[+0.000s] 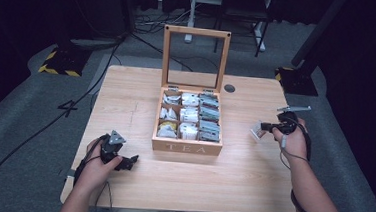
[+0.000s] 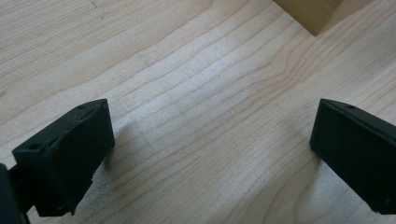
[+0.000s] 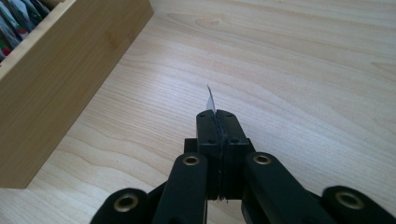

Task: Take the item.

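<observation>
Right black two-jaw gripper [image 3: 217, 117] — jaws pressed together on a thin white paper tea sachet [image 3: 211, 100], its edge sticking up past the tips. In high view the right gripper [image 1: 266, 126] points left toward the box, sachet [image 1: 255, 131] hanging at its tip just above the table, right of the box & apart from it. Right hand [image 1: 292, 136] wraps the handle, forearm coming up from bottom right.

Left black two-jaw gripper [image 2: 210, 154] — jaws wide apart, nothing between, low over bare wood. In high view the left gripper [image 1: 131, 161] points right, left hand [image 1: 97, 164] resting near the front-left table edge.

Open light-wood tea box w/ "TEA" on front [image 1: 186, 147] sits mid-table, glass-pane lid [image 1: 195, 59] standing upright at the back, compartments packed w/ sachets. Light wooden table [image 1: 231, 174] otherwise bare; box corner [image 2: 310, 13] shows top of left gripper view.
</observation>
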The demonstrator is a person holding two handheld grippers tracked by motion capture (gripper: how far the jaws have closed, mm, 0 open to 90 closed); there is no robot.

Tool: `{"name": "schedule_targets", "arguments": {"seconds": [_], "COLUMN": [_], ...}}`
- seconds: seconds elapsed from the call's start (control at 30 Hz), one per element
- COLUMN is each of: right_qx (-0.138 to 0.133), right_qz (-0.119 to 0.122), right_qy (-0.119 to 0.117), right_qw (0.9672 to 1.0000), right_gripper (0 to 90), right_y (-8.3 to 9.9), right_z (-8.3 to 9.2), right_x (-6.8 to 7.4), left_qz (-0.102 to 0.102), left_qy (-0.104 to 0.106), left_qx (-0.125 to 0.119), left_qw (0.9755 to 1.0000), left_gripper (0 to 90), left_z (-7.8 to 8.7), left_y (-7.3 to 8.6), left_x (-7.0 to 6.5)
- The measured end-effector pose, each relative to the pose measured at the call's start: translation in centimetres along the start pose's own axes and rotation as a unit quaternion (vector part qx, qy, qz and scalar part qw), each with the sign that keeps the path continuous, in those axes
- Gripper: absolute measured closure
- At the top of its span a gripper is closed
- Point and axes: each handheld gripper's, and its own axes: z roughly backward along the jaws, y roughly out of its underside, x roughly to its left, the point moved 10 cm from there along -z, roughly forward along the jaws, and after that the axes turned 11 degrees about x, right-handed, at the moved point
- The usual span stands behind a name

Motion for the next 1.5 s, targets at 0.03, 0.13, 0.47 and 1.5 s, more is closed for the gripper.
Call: {"name": "schedule_targets", "arguments": {"seconds": [0.03,0.13,0.47,1.5], "right_qx": [0.001,0.006,0.01,-0.095], "right_qz": [-0.002,-0.011,-0.039,0.056], "right_qy": [-0.001,-0.004,-0.004,-0.038], "right_qw": [1.0,0.9999,0.9992,0.9932], "right_gripper": [90.0,89.8,81.0,45.6], "right_y": [0.1,0.4,1.4,1.2], "right_z": [-0.1,-0.3,-1.0,4.8], "right_x": [-0.1,-0.3,-1.7,4.5], "left_qz": [0.0,0.0,0.004,0.012], "left_qy": [0.0,0.0,-0.003,-0.011], "left_qx": [0.0,0.001,0.001,-0.001], "left_qw": [1.0,1.0,1.0,0.9999], "left_gripper": [0.3,0.3,0.3,0.7], "left_z": [0.0,0.0,0.0,0.9], "left_y": [0.0,0.0,0.1,1.6], "left_x": [0.0,0.0,0.0,-0.7]}}
